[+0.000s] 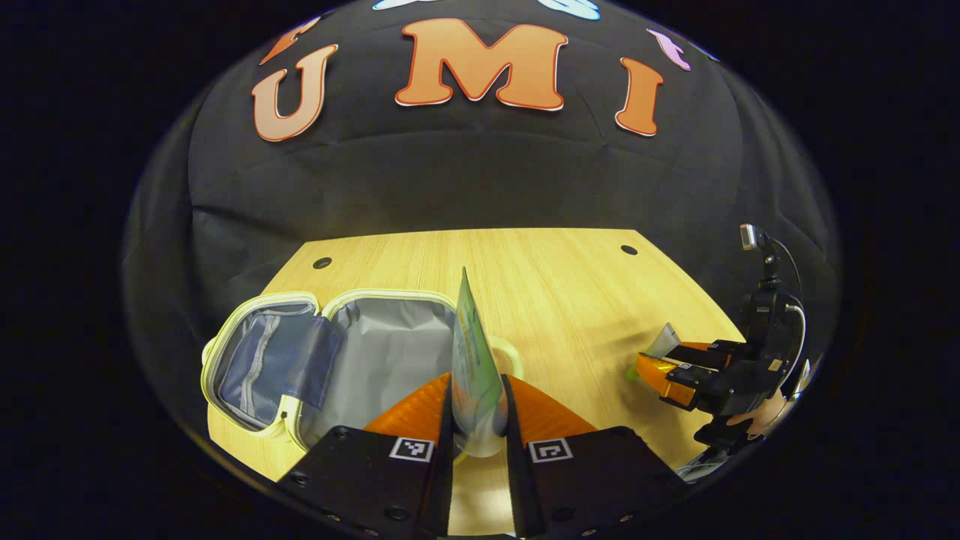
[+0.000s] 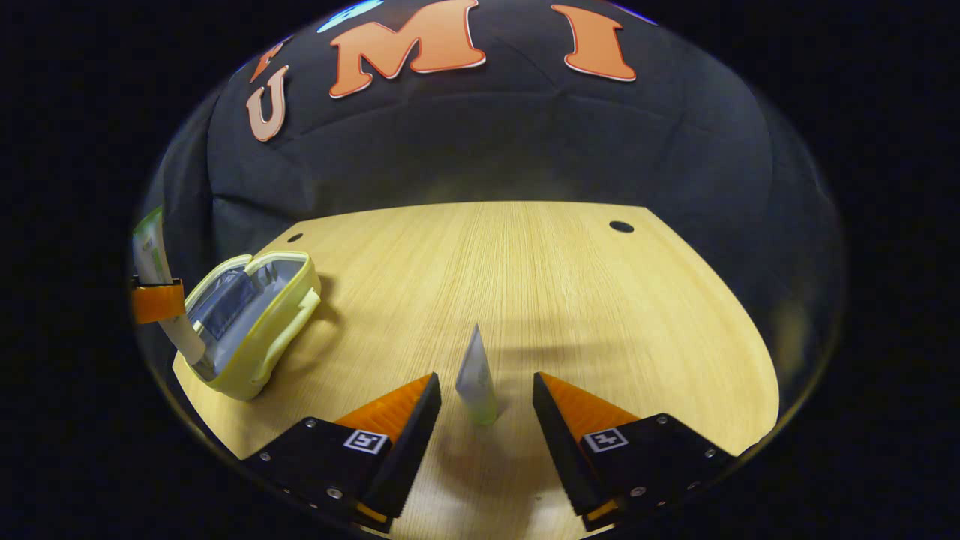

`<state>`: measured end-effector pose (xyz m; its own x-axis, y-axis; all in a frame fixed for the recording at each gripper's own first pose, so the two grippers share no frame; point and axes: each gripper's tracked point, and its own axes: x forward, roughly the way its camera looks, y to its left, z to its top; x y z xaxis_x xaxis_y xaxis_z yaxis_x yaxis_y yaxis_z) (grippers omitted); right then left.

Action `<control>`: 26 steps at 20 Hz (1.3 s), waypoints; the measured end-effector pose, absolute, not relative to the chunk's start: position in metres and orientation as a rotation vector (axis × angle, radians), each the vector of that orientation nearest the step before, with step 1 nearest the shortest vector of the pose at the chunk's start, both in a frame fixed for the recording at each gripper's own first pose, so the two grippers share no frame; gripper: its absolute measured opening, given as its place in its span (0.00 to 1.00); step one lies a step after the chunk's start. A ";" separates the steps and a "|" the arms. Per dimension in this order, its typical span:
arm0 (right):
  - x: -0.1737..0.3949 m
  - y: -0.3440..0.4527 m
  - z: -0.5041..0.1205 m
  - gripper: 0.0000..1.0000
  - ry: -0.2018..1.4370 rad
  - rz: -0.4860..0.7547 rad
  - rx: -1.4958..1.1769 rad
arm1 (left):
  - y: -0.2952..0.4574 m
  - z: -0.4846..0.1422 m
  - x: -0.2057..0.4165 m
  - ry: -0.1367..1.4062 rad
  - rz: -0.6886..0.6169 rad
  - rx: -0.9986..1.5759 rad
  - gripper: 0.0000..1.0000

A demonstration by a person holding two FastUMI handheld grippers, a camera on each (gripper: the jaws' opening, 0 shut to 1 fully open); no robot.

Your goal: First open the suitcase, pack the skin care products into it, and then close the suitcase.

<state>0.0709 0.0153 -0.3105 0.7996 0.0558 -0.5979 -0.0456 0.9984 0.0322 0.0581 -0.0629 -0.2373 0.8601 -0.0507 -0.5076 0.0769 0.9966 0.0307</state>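
In the left gripper view, the left gripper [image 1: 480,405] is closed on a green-printed tube [image 1: 474,367], with both orange fingers pressed against its flat sides. The tube is held upright, cap end down between the fingers and crimped edge pointing up. Just beyond the tube, the suitcase [image 1: 330,360] is seen lying open on the wooden table [image 1: 555,292]. Its pale yellow rim frames two halves: the nearer grey-lined shell and, to the left of it, the lid half fitted with a blue mesh pocket. The held tube is positioned over the right edge of the grey-lined shell. Whether it touches the case cannot be determined.

In the right gripper view, the right gripper [image 2: 486,397] is set wide, with neither finger touching anything. Between the fingers, a second, smaller tube [image 2: 477,379] is seen standing on its cap on the table [image 2: 540,270], crimped edge up, with a gap on either side. At the left edge of this view, the open suitcase [image 2: 255,330] is shown well apart from the standing tube, and the first tube [image 2: 161,292] is seen held in an orange finger just beside the case.

At the right of the left gripper view, the right gripper [image 1: 675,367] is shown low over the table, with a hand [image 1: 757,416] holding it from behind.
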 end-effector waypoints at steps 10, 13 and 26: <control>0.073 0.020 -0.321 0.31 0.701 0.033 0.010 | -0.049 -0.256 0.065 0.553 -0.114 0.030 0.31; 0.062 0.025 -0.292 0.36 0.713 0.031 0.026 | -0.037 -0.243 0.063 0.576 -0.130 0.023 0.31; 0.032 0.155 -0.202 0.31 0.716 0.129 0.164 | 0.052 -0.233 0.057 0.832 -0.282 0.035 0.31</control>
<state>0.0318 0.1547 -0.2023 0.7473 0.1739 -0.6413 -0.0616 0.9791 0.1938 0.0574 0.0520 -0.2333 0.6382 -0.2331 -0.7337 0.2607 0.9622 -0.0790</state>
